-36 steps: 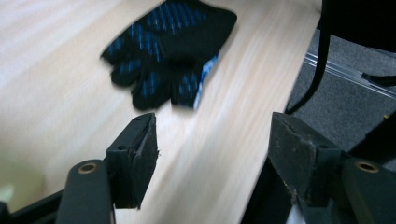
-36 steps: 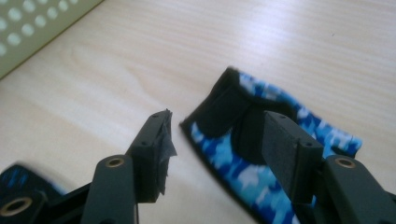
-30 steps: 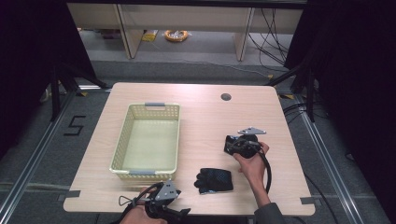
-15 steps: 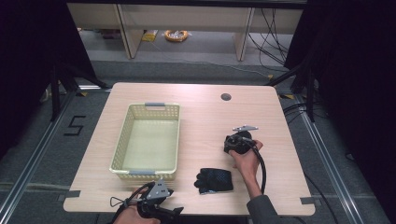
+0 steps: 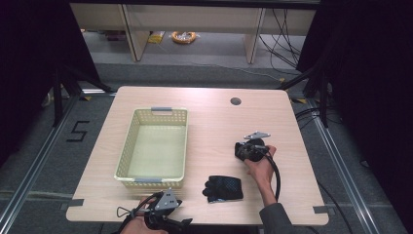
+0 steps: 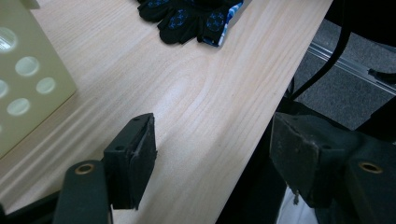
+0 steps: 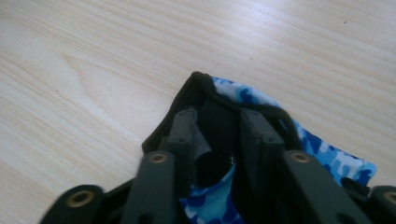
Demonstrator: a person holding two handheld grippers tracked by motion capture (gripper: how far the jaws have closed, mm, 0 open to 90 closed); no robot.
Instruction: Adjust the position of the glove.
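My right gripper (image 7: 217,116) is shut on a black glove with blue camouflage fabric (image 7: 261,100); its jaws have just been closing, and a fold of the glove is pinched between them. From above, that gripper (image 5: 249,150) and its glove (image 5: 239,147) sit low over the right half of the table. A second black glove (image 5: 223,188) lies flat near the front edge. At the front edge by the basket's corner, my left gripper (image 5: 163,214) is open. Nothing lies between its jaws (image 6: 215,140), and the second glove (image 6: 187,16) is farther ahead of it.
A pale yellow perforated basket (image 5: 127,146) stands on the left half of the wooden table, with its corner (image 6: 28,79) close beside my left gripper. A round cable hole (image 5: 235,101) is at the back. The table's front edge runs just under my left gripper.
My right gripper has edged slightly to the left over its glove. The left gripper, the second glove and the basket have kept their places.
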